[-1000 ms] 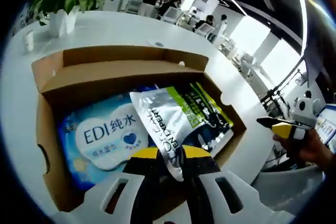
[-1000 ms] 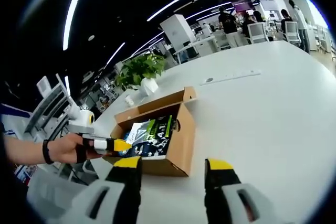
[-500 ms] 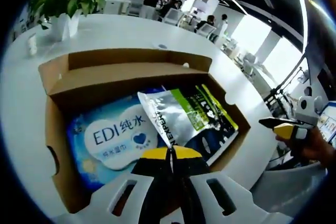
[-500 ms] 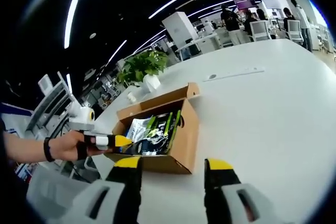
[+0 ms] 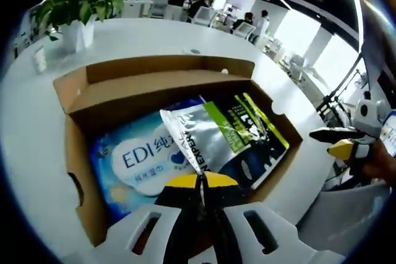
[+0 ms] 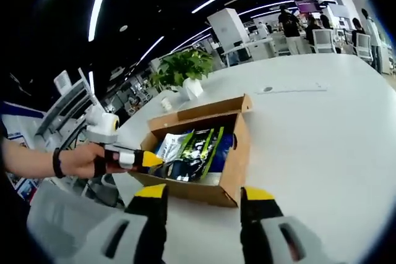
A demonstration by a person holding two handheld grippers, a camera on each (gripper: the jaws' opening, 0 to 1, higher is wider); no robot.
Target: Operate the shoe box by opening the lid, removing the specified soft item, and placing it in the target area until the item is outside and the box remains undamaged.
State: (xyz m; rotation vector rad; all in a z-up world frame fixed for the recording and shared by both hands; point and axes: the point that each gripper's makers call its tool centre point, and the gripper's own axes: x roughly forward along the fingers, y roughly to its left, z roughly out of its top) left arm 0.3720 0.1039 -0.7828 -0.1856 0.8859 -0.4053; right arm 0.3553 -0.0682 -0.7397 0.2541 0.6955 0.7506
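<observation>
Left gripper view: my left claw (image 5: pixel 199 180) pinches the silver pouch's corner inside the open shoe box.

At centre left of the frame, the shoe box (image 5: pixel 74 153) sits on the white table (image 5: pixel 25 128), lid folded back so I can reach in. A blue wipes pack (image 5: pixel 133 159) lies flat; the silver pouch (image 5: pixel 210 134) tilts up at centre, likely because I grip its near edge. In the right gripper view my right claw (image 6: pixel 203 196) stands spread, bottom centre, apart from the box, probably waiting.
</observation>
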